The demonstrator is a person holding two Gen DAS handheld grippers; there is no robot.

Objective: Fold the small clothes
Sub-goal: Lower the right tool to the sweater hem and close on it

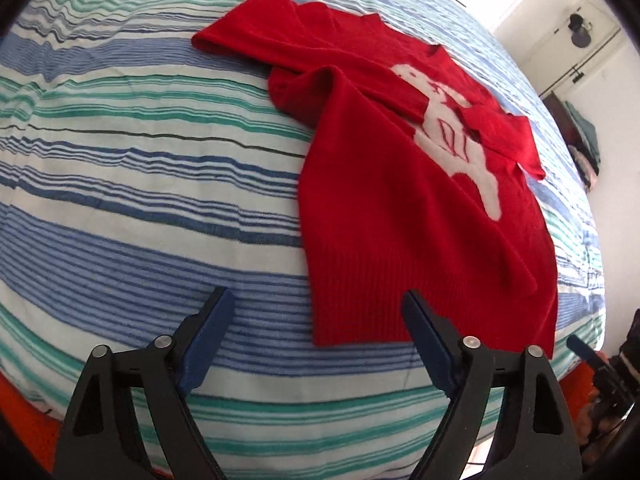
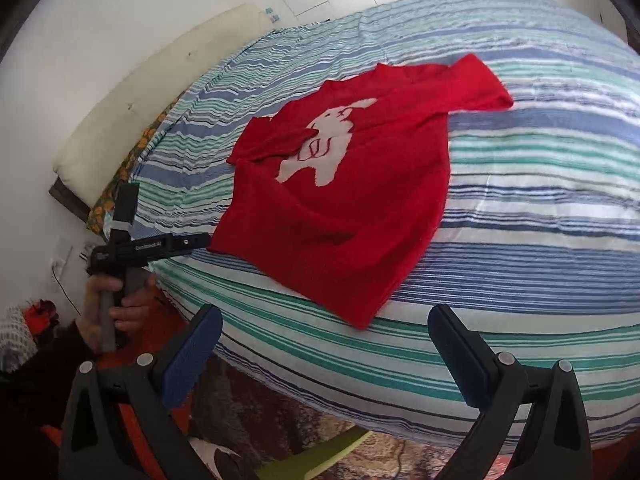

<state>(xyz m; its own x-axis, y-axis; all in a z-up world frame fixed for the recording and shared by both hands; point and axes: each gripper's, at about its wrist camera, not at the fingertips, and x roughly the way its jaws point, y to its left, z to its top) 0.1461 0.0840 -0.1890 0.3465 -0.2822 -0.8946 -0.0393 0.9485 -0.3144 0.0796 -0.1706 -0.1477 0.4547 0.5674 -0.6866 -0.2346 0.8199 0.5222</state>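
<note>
A: Lying face up on the striped bedspread (image 2: 520, 184), the red sweater (image 2: 340, 200) showed its white animal motif (image 2: 328, 140). It sat across the middle of the bed, hem toward the near edge.

B: Had any folding been done?

A: Hardly any, by my reading. One sleeve (image 2: 276, 136) lay bent across the chest, its cuff touching the motif. The other sleeve (image 2: 472, 84) stretched out sideways at the far end. The body was spread open, rumpled rather than smoothed, with no side fold and no hem-to-collar fold.

B: Where were the grippers?

A: The left gripper (image 1: 320, 320) hung above the near hem corner with its jaws wide apart. One blue pad (image 1: 424, 332) overlapped the hem in the picture, but whether it touched the knit was not clear. Nothing was pinched. In the right wrist view, that same tool pointed at the sweater's other hem corner, held by a hand (image 2: 116, 304) beside the bed.

B: And the right one?

A: The right gripper (image 2: 324, 344) was spread open too, empty, hovering over the bed's near edge, just short of the hem.

B: So what was left?

A: Nearly everything, I judged: both sleeves needed laying in neatly, then the sides, then the final fold.
</note>
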